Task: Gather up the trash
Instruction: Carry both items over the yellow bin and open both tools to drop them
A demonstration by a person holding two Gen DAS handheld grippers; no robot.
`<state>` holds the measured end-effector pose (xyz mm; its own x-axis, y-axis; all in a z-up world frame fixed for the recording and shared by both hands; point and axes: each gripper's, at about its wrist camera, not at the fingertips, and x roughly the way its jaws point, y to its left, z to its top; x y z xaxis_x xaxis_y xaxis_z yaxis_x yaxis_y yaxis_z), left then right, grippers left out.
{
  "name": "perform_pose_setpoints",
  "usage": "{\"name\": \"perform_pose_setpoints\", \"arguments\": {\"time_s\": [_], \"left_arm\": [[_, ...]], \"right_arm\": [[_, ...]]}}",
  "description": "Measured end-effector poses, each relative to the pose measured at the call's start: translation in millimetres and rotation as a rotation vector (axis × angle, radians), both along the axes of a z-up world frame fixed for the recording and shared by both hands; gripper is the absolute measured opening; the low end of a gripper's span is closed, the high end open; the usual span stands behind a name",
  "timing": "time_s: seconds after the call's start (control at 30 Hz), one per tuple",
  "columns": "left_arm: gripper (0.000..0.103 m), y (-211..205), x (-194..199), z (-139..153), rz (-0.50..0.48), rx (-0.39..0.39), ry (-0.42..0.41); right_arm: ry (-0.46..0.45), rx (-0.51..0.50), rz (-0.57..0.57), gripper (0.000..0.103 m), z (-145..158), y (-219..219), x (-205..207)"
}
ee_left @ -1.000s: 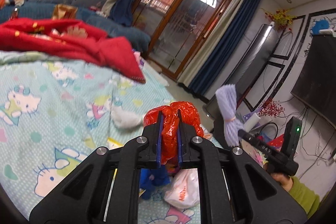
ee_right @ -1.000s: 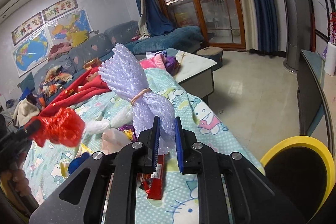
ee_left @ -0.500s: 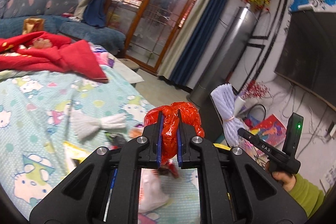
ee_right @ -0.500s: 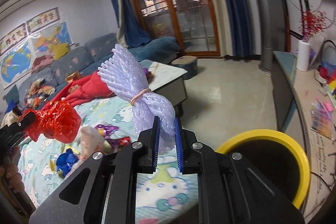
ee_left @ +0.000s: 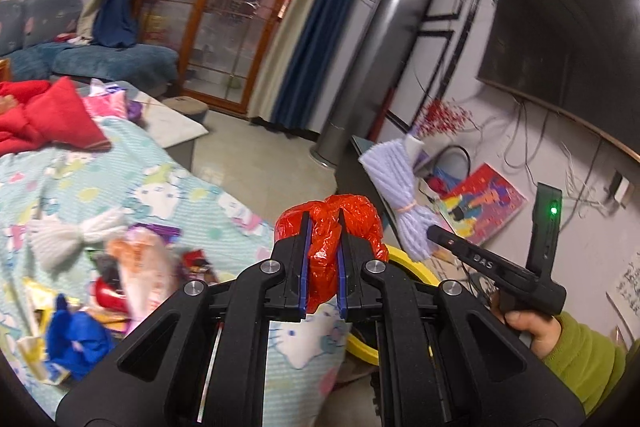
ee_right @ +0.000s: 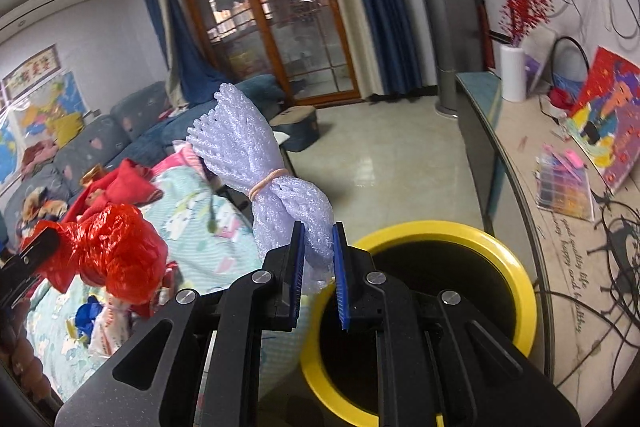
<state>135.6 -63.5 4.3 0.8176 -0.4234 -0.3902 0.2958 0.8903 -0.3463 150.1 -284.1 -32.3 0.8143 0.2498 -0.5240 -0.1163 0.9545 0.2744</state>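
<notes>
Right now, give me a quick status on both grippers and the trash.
Left gripper shut on red plastic bag. Right gripper shut on lavender foam net, at the rim of the yellow bin. Bin mouth clear.

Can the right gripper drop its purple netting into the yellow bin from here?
Probably yes. The right gripper, shut on the purple netting, is already right by the yellow bin, whose mouth is open with nothing blocking it. It likely needs only a small move over the opening.
</notes>
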Motion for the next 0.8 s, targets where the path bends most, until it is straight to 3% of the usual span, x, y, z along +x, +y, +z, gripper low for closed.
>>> {"name": "perform_pose_setpoints", "arguments": {"time_s": [0.6,0.8], "left_arm": [[0.005,-73.6,26.7,-35.5,-0.158,0.076,0.057],[0.005,-94.5,33.5,-50.2,-0.209,0.101,0.087]], "right_arm": [[0.110,0.020,-0.141,0.014,-34.1,-63.2,-19.1],[0.186,0.024,-0.182,0.014,-51.6,-77.8,-24.6]]}}
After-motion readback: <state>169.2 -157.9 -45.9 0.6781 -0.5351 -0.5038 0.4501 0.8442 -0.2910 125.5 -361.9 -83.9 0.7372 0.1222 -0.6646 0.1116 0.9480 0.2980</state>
